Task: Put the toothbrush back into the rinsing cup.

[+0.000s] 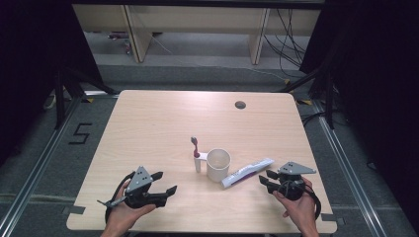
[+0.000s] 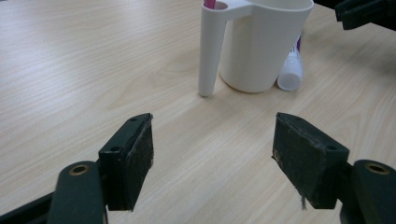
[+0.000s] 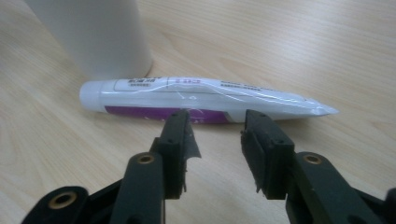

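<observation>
Beside the white cup (image 3: 93, 32), both grippers gape — toothpaste tube (image 3: 196, 100) print too small to read.

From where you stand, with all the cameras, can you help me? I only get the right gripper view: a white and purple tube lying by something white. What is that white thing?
Observer: It is a white cup standing upright on the table, with its open mouth up.
Operator: Is anything in it?
Observer: A toothbrush with a pink handle stands in a slim holder on the cup's side, not in the cup's bowl.
Operator: And where is the other gripper?
Observer: The left gripper is on the cup's far side from the tube, jaws wide apart with nothing between them, pointing at the cup.
</observation>
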A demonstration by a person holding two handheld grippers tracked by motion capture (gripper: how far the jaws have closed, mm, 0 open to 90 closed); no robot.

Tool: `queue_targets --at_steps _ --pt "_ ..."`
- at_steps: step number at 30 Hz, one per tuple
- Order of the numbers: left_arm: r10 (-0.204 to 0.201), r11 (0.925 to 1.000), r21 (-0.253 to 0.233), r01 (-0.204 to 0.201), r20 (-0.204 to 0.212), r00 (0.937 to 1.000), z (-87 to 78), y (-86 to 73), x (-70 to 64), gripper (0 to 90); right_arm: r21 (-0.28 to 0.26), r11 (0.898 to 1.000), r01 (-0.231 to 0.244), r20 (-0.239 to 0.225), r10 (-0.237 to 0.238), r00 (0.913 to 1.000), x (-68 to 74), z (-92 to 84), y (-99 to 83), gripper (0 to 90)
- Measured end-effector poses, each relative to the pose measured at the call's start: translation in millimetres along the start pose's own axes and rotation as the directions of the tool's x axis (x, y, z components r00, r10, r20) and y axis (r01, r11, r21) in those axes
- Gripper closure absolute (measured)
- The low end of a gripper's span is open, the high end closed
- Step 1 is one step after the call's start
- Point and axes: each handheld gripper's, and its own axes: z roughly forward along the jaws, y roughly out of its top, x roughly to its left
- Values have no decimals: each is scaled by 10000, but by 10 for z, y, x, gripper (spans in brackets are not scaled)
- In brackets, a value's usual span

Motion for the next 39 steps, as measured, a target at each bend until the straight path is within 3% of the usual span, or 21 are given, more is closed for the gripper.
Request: queue_targets --at_steps 6,7,8,9,10,12,13,14,15,16,19,20,22,24,29,32,33,34,37,39 --pt "-87 9999 147 89 -137 9999 -64 -118 40 263 -29 10000 61 -252 -61 9997 25 20 24 764" --pt "19 9994 345 -8 -296 9996 -78 -133 50 261 33 9997 -238 -387 239 9990 57 34 23 778" --pt "-69 9995 314 78 -269 9996 -69 -153 58 259 6 10000 -11 -328 11 9995 49 46 32 798" --pt "-81 9988 470 98 -354 9993 -76 -163 66 259 42 9999 -152 -357 153 9992 69 53 37 819" --pt "-97 9990 439 111 -327 9994 -70 -174 75 257 -18 9999 103 -391 -104 9992 58 67 51 832" --pt "-205 9990 403 217 -302 9993 -57 -186 77 255 13 10000 -43 -473 44 9989 89 88 70 852" --pt "-113 9985 530 132 -367 9993 -65 -185 79 255 -97 9997 225 -467 -229 9986 81 113 89 866" --pt "-69 9985 535 88 -364 9993 -59 -187 80 254 -53 10000 81 -552 -84 9984 98 126 97 876" --pt "-37 9986 535 55 -332 9994 -51 -189 81 253 -109 9996 258 -571 -263 9980 96 148 108 885" --pt "-48 9987 507 65 -347 9994 -44 -191 77 251 6 10000 63 -637 -62 9979 124 158 115 892" --pt "-39 9984 566 59 -364 9993 -33 -199 88 250 -160 9990 428 -827 -439 9956 131 230 145 899" --pt "-117 9984 551 139 -408 9991 -28 -203 86 250 -28 10000 42 -671 -44 9977 167 223 147 900" --pt "-27 9980 630 51 -386 9993 -26 -208 93 250 -168 9993 322 -707 -333 9969 155 282 180 900" --pt "8 9977 679 17 -368 9993 -19 -214 88 250 -39 9999 139 -818 -141 9965 180 301 190 900" --pt "128 9968 791 -97 -395 9991 -11 -214 75 250 132 9993 358 -949 -344 9949 237 457 273 900" --pt "289 9954 919 -254 -372 9989 -20 -213 83 250 295 9995 113 -1026 -82 9947 289 539 302 900" --pt "131 9969 777 -100 -393 9991 -11 -215 75 250 456 9990 46 -1063 3 9943 310 557 313 900" --pt "142 9968 792 -111 -389 9991 -12 -215 77 250 399 9988 289 -1117 -243 9934 305 589 325 900" --pt "296 9952 939 -261 -361 9989 -20 -214 84 250 548 9985 97 -1121 -35 9937 345 621 339 900" --pt "139 9964 835 -114 -295 9995 -11 -214 71 250 686 9976 -87 -1129 164 9935 359 657 353 900"
